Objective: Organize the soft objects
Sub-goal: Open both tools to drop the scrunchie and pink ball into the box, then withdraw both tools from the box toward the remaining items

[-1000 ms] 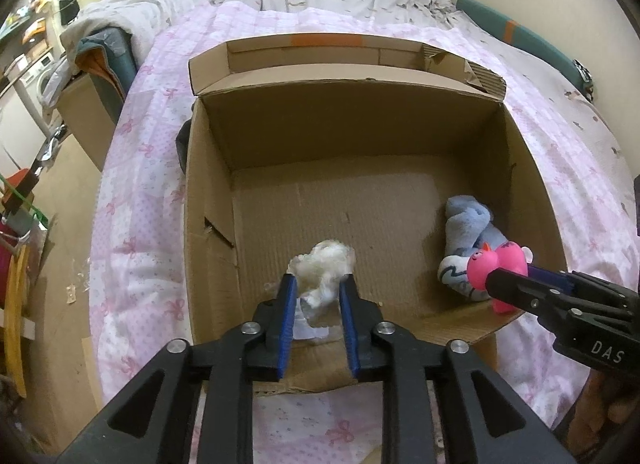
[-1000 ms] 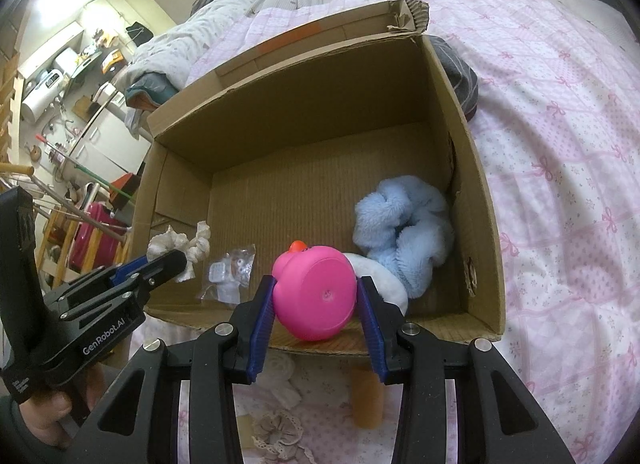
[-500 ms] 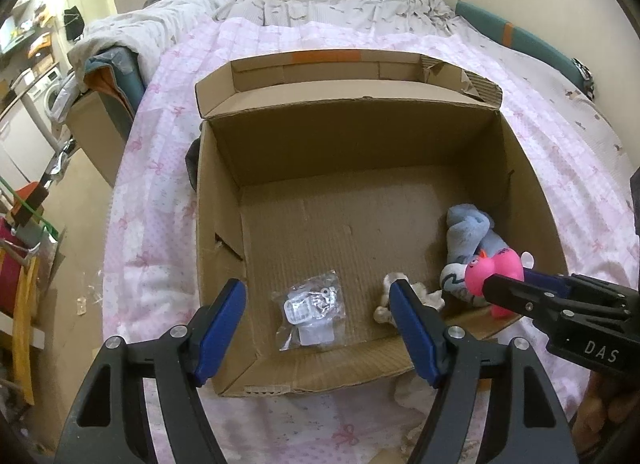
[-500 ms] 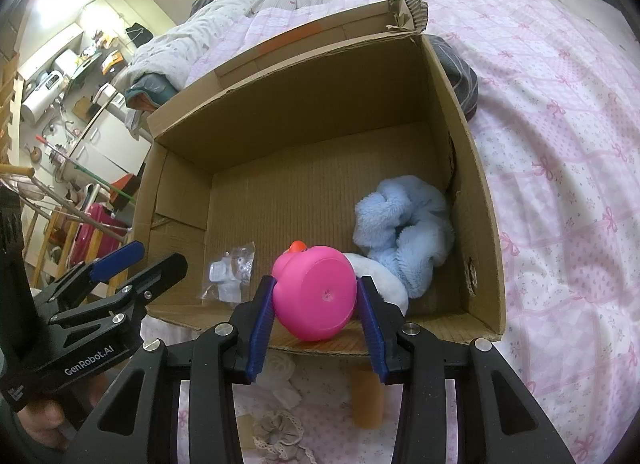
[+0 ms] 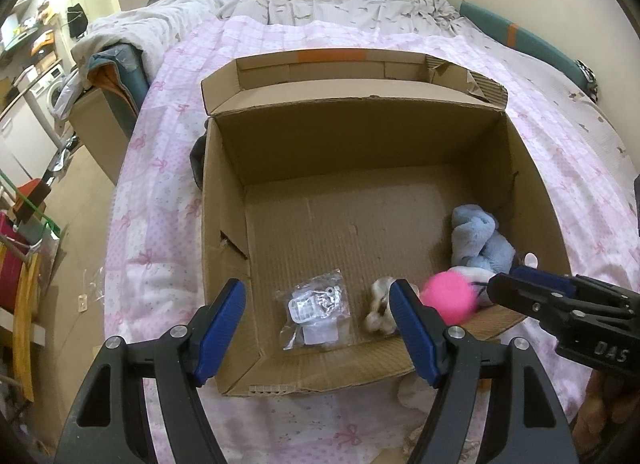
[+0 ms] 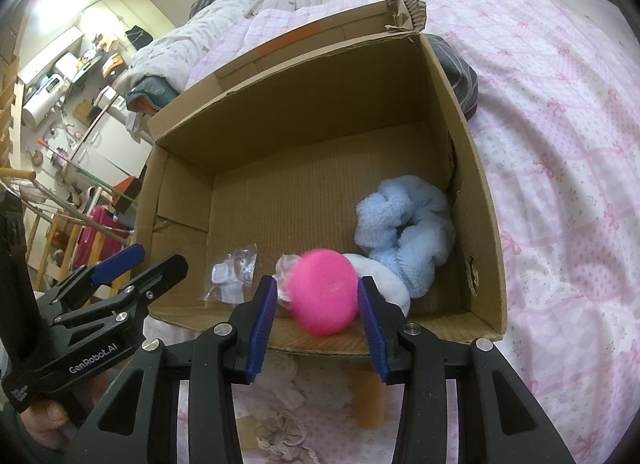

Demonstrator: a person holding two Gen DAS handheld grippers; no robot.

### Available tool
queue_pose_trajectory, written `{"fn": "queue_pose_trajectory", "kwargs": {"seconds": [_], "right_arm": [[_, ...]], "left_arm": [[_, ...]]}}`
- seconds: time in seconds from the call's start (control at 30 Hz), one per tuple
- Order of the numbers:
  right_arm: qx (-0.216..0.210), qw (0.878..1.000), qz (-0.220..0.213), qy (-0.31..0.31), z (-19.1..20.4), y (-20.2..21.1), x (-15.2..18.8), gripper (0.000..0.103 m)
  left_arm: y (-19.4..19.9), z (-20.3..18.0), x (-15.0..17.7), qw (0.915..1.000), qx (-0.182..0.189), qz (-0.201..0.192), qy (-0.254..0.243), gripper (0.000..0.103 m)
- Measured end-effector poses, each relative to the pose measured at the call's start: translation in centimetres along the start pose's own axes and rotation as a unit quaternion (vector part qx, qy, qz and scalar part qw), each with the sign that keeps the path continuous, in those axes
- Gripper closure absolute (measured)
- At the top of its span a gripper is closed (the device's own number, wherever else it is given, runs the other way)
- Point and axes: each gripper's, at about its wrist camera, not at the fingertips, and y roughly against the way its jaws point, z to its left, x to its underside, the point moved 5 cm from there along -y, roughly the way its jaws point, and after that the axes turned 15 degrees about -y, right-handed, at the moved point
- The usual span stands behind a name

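We see the pink toy point(image 6: 323, 291) blurred between the blue pads of our right tool point(image 6: 318, 318), whose jaws have just been opening; gaps show on both sides, so nothing is gripped. It sits at the near wall of the cardboard box point(image 5: 360, 135), against the white plush point(image 6: 384, 282) and light-blue plush point(image 6: 408, 223). Our left tool point(image 5: 316, 328) stands wide open and empty above the near edge, over a clear plastic packet point(image 5: 316, 310) and a cream fluffy piece point(image 5: 378, 304). The box rests on the pink bed point(image 5: 160, 191).
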Motion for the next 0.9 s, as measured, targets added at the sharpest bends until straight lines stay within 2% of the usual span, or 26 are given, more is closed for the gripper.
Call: {"fn": "queue_pose_trajectory", "kwargs": {"seconds": [0.03, 0.1, 0.27, 0.9], "right_arm": [[-0.002, 1.000, 0.000, -0.001, 0.1, 0.0, 0.0, 0.052], [-0.006, 1.000, -0.008, -0.005, 0.2, 0.2, -0.2, 0.029], [-0.022, 0.999, -0.039, 0.003, 1.0, 1.3, -0.5, 0.022], [-0.006, 0.999, -0.041, -0.011, -0.1, 2.2, -0.3, 0.021]], "left_arm": [[0.0, 0.0, 0.0, 1.0000, -0.001, -0.001, 0.000, 0.031], [0.0, 0.2, 0.0, 1.0000, -0.001, -0.002, 0.002, 0.031], [0.1, 0.3, 0.1, 1.0000, -0.002, -0.003, 0.003, 0.031], [2.5, 1.4, 0.5, 0.9996, -0.009, -0.021, 0.016, 0.031]]}}
